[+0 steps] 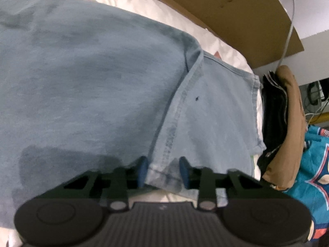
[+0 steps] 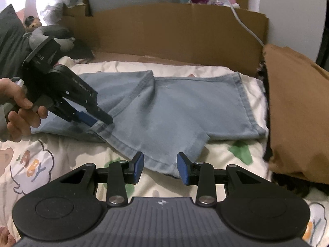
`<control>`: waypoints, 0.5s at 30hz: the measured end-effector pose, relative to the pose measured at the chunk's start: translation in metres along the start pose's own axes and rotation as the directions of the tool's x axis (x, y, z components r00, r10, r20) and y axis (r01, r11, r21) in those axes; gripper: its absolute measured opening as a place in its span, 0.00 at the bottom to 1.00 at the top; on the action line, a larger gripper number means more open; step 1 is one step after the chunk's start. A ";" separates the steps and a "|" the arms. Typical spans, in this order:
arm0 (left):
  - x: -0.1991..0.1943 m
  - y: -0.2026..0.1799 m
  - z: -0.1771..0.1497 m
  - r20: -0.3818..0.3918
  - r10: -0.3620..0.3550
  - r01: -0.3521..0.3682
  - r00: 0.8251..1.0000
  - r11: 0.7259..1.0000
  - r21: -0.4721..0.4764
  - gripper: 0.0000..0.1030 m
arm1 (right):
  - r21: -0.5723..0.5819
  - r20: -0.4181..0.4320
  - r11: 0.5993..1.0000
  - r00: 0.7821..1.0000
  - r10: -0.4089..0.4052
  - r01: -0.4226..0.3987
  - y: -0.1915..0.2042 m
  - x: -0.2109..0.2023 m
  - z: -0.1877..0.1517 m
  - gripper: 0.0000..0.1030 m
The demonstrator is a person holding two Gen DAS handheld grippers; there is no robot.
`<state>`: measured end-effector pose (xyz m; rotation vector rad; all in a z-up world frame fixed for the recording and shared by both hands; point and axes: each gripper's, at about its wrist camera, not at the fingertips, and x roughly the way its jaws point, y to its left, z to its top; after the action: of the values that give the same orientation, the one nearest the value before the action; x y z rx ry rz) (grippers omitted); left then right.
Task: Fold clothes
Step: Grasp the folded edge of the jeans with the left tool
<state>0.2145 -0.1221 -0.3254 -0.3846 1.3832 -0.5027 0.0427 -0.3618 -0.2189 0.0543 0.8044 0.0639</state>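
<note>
A light blue T-shirt [image 2: 164, 111] lies partly folded on a printed white bedspread [image 2: 67, 160]. My left gripper [image 1: 163, 171] is open, and the shirt's stitched hem and seam [image 1: 172, 123] lie between its blue pads [image 1: 143, 170]. From the right wrist, that left gripper [image 2: 100, 122] is seen held by a hand [image 2: 20, 111], with its tips down on the shirt's left edge. My right gripper [image 2: 160, 164] is open just above the shirt's near hem, with a corner of the cloth between its fingers [image 2: 138, 164].
A cardboard wall [image 2: 164, 33] runs along the far side of the bed. A stack of brown [image 2: 298, 113] and black [image 1: 273, 113] folded clothes sits at the right, with a teal patterned cloth [image 1: 314, 164] beyond it. A white cable [image 2: 244, 22] hangs over the cardboard.
</note>
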 end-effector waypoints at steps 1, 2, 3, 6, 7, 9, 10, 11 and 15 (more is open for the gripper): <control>-0.003 -0.001 0.000 0.001 -0.011 0.011 1.000 1.000 0.004 0.18 | 0.002 0.006 1.000 1.000 0.008 -0.008 0.001 0.002 0.001 0.41; -0.007 -0.003 -0.001 0.004 -0.026 0.026 1.000 1.000 0.007 0.15 | 0.002 0.011 1.000 1.000 0.017 -0.017 0.002 0.004 0.003 0.41; -0.010 -0.005 -0.001 0.007 -0.041 0.041 0.999 0.999 0.010 0.12 | 0.000 0.017 1.000 1.000 0.026 -0.026 0.004 0.006 0.005 0.41; -0.018 -0.014 0.000 0.010 -0.079 0.079 0.997 0.997 0.000 0.10 | -0.019 0.032 0.998 0.997 0.064 -0.064 0.012 0.011 0.009 0.42; -0.021 -0.019 0.001 0.012 -0.083 0.082 0.997 0.997 0.013 0.10 | -0.027 0.035 0.996 0.996 0.081 -0.080 0.014 0.013 0.011 0.42; -0.025 -0.029 0.003 0.013 -0.089 0.089 0.996 0.995 0.039 0.09 | -0.054 0.041 0.994 0.994 0.097 -0.094 0.022 0.015 0.013 0.44; -0.026 -0.031 0.003 0.014 -0.097 0.096 0.995 0.995 0.038 0.09 | -0.069 0.043 0.993 0.994 0.102 -0.099 0.025 0.017 0.014 0.46; -0.026 -0.033 0.004 0.014 -0.105 0.104 0.994 0.994 0.036 0.09 | -0.081 0.047 0.992 0.993 0.106 -0.102 0.028 0.018 0.015 0.48; -0.028 -0.040 0.006 0.017 -0.138 0.137 0.990 0.990 0.027 0.09 | -0.083 0.042 0.992 0.994 0.101 -0.097 0.037 0.026 0.018 0.50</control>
<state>0.2130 -0.1400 -0.2801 -0.4647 1.3365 -0.6284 0.0724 -0.3232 -0.2226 0.0190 0.7518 0.1884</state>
